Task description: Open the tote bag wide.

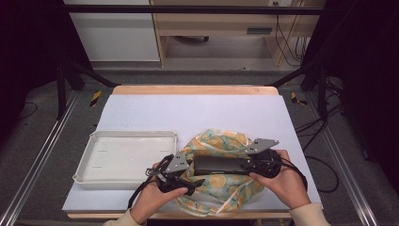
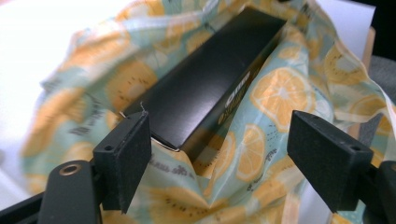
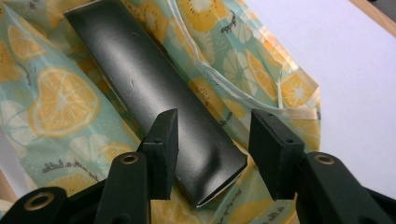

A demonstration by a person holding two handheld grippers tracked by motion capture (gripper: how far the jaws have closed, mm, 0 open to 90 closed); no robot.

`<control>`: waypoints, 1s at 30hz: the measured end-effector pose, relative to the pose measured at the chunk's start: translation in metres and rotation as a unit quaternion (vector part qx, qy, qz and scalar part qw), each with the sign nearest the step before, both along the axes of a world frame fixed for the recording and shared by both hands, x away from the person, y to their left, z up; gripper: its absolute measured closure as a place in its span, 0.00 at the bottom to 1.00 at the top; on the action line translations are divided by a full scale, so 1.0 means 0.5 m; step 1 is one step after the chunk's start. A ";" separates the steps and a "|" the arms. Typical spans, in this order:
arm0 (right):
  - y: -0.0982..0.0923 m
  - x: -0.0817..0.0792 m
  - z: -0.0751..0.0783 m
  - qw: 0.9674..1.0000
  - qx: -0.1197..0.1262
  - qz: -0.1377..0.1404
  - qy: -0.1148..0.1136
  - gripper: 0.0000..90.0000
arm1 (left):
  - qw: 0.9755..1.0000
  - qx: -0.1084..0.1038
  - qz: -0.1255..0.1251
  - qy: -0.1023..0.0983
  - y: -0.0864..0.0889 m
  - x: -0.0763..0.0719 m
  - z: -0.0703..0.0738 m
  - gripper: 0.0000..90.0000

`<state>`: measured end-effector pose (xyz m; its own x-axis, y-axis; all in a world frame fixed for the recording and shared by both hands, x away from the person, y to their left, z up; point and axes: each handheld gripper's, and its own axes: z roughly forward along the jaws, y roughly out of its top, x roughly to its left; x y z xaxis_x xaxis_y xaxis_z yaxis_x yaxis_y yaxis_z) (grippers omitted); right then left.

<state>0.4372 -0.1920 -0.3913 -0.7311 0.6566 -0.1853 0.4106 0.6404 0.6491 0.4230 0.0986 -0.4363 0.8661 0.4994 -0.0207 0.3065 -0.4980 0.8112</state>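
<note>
Working from the near edge of the white table (image 1: 141,108), we have a gripper in each hand at either end of a long black cardboard box (image 1: 219,165) that lies in the mouth of a crumpled fabric bag printed with orange slices on pale green (image 1: 226,141). Our left gripper (image 2: 219,158) stands wide open, its jaws either side of the box's near corner, one pad just at the edge and the other well clear over the cloth. Our right gripper (image 3: 212,149) is narrower but not closed; one pad overlaps the box's open end, the other sits just beside it above the bag's hem, and we cannot tell whether either pad touches the card. We judge the step in hand to be settling the box into, or out of, the bag, with no firm grip yet taken. The next move calls for closing one pair of jaws on the box end while the other pinches the fabric. Farther left, a shallow white plastic tray (image 1: 89,165) lies apart
</note>
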 end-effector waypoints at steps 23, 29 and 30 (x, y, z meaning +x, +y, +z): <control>0.026 0.046 -0.031 0.990 -0.083 0.089 0.069 0.34 | 0.999 -0.021 0.028 -0.018 0.074 0.029 0.069 0.24; 0.040 0.067 -0.046 0.984 -0.102 0.109 0.098 0.33 | 0.999 -0.018 0.032 -0.012 0.092 0.038 0.072 0.24; 0.043 0.071 -0.051 0.982 -0.105 0.113 0.104 0.33 | 0.999 -0.018 0.031 -0.011 0.093 0.038 0.073 0.24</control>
